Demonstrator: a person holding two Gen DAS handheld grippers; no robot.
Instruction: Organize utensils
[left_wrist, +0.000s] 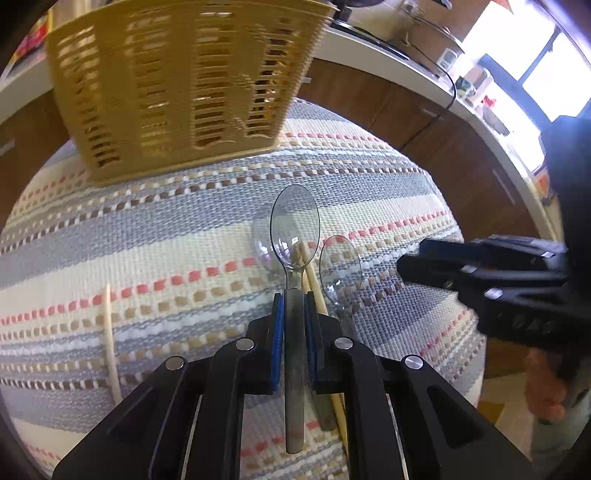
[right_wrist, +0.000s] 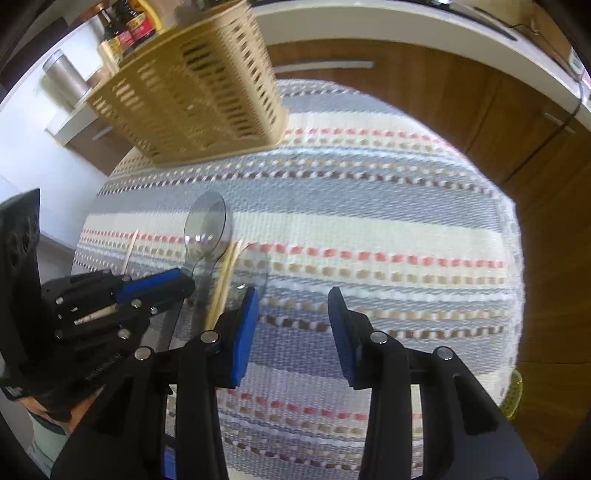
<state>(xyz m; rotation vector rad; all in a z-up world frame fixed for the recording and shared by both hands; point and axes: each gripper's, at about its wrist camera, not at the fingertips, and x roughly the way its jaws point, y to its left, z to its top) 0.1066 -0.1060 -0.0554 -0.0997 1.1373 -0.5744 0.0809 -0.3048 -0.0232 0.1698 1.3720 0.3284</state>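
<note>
A round desk (right_wrist: 406, 192) covered by a woven striped cloth in grey, cream, coral and brown fills both views, with brown cabinet fronts (right_wrist: 461, 96) and a pale countertop (right_wrist: 369, 26) curving behind it. At the far edge of the desk stands a tan slotted plastic utensil basket (left_wrist: 177, 88), upright on the cloth; bottles and a metal canister (right_wrist: 64, 79) sit on the counter beyond it in the right wrist view.

The left gripper (left_wrist: 294, 314) points down at the cloth near the middle of the desk, its blue-padded jaws drawn close together on the handle of a clear plastic spoon (left_wrist: 294, 229), whose bowl points toward the basket. The handle runs back between the pads and out behind them. The right gripper (right_wrist: 291, 317) hovers just to the right of the left one above the cloth, its jaws part-way apart with only bare cloth between them; it has hold of nothing.

Two more clear plastic spoons lie just beside the held one: one (left_wrist: 263, 236) partly behind its bowl on the left, another (left_wrist: 340, 266) just to the right. A pair of pale wooden chopsticks (right_wrist: 223, 280) lies between the spoons, partly under the left gripper. A single wooden stick (left_wrist: 110, 343) lies apart, to the left on the cloth.
</note>
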